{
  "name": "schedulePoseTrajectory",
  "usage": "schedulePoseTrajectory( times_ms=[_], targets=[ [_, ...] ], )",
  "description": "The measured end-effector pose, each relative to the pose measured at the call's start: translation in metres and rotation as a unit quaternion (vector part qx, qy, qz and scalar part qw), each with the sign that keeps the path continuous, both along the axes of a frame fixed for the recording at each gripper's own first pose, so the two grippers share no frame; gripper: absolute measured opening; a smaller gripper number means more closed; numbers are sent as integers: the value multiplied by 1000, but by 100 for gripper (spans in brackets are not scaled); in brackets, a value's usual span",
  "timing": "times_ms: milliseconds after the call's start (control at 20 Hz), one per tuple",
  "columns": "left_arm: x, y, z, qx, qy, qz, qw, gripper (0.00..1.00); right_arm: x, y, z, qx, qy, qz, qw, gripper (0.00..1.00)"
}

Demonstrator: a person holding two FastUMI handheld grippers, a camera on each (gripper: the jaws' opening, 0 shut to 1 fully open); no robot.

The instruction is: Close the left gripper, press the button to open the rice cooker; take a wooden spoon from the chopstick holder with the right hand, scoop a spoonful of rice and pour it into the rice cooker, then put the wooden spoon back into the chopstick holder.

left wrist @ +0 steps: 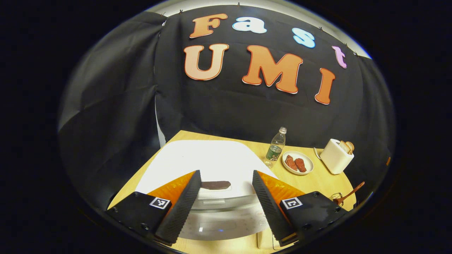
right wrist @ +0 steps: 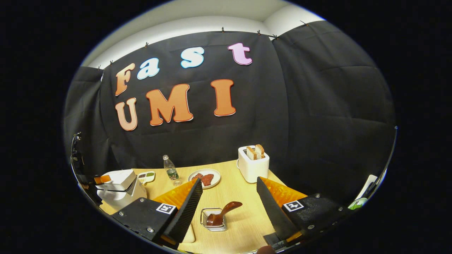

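Note:
In the left gripper view the white rice cooker (left wrist: 212,158) sits right below me with its lid down; a dark patch (left wrist: 215,184) marks the lid's front and a latch (left wrist: 213,201) lies just under it. My left gripper (left wrist: 226,173) hangs over the lid, open, with nothing between its fingers. A brown wooden spoon (right wrist: 223,211) stands tilted in a small wire chopstick holder (right wrist: 212,221) on the wooden table. My right gripper (right wrist: 229,180) is open above and just behind the holder, apart from the spoon. The right gripper view shows the cooker (right wrist: 122,188) far left.
A water bottle (right wrist: 171,171), a plate of red-brown food (right wrist: 204,177) and a white toaster with bread slices (right wrist: 252,164) stand along the back of the table (right wrist: 243,218). A small dish (right wrist: 146,176) sits behind the cooker. Black cloth walls close in the table.

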State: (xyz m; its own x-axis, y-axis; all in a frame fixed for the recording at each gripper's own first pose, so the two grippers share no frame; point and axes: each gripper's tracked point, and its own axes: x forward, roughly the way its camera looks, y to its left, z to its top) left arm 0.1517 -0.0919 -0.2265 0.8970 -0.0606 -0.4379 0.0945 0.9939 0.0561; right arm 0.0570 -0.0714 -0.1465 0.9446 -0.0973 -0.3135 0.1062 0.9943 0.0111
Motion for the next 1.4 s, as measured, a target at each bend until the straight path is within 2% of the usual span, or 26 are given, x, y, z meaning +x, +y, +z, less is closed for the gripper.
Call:
schedulePoseTrajectory(
  times_ms=[250,350,450,600,700,800,900,1050,1150,1200,1250,1350,1400],
  targets=[
    [-6,5,-27,-16,25,15,999,99,-5,1,-9,14,14,7,1000,95],
    [-7,5,-33,7,22,10,1000,99,-5,-2,-12,14,18,10,1000,95],
    [-8,5,-42,50,23,6,998,100,-1,-3,-16,12,25,18,999,95],
    [-3,7,-39,37,34,32,998,100,3,-5,-25,9,37,31,999,95],
    [-3,5,-42,49,49,26,997,100,3,-3,-35,16,51,45,998,95],
    [-3,7,-38,39,58,31,997,100,2,-1,-42,27,62,57,996,95],
    [-1,7,-35,29,53,41,997,100,4,1,-49,27,67,69,995,95],
    [-2,7,-26,22,19,36,999,99,0,4,-49,13,51,79,996,95],
    [-6,10,-17,37,2,23,999,99,-5,10,-56,15,52,79,995,95],
    [-8,22,-14,62,-1,36,997,98,-9,19,-61,21,59,87,994,95],
    [-4,29,-7,58,-19,37,997,99,-12,24,-65,22,67,93,993,95],
    [1,35,-5,41,11,51,998,100,-15,25,-66,22,70,92,993,95],
    [-2,33,-29,42,59,45,996,100,-16,29,-65,26,69,97,993,95]
  ],
)
